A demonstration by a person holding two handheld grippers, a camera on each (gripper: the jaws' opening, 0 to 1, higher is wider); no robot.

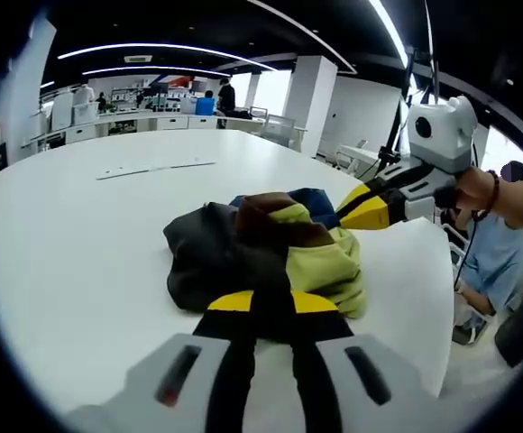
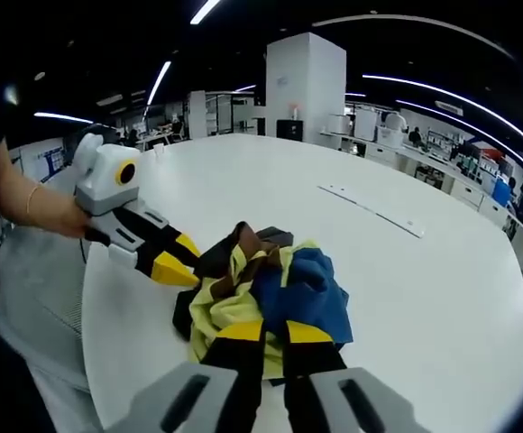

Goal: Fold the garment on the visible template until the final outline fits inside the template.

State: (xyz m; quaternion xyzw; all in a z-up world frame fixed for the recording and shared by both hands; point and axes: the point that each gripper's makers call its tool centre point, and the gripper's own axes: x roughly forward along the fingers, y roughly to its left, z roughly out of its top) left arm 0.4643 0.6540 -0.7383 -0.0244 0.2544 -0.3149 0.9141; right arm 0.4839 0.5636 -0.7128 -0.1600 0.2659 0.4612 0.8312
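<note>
In the left gripper view, my left gripper (image 1: 270, 311) is pressing its yellow-tipped jaws into the near edge of the garment (image 1: 270, 253), and they are standing close together with dark cloth bunched at the tips; I cannot tell for sure whether they are pinching it. In the right gripper view, my right gripper (image 2: 275, 334) is doing much the same at the near edge of the same heap, its jaws nearly together over yellow-green and blue folds (image 2: 261, 289), and again I cannot tell whether cloth is caught between them.

The garment is lying crumpled in a pile of black, brown, yellow-green and blue on the white round table (image 1: 81, 234), toward the table's edge nearest me.

Just past the pile, each gripper is showing in the other's camera, reaching in with its tip touching the cloth.

Farther off, thin strips (image 1: 153, 170) are lying flat on the table, well apart from the pile. Beyond them, desks and white pillars (image 2: 305, 86) are standing under ceiling lights.
</note>
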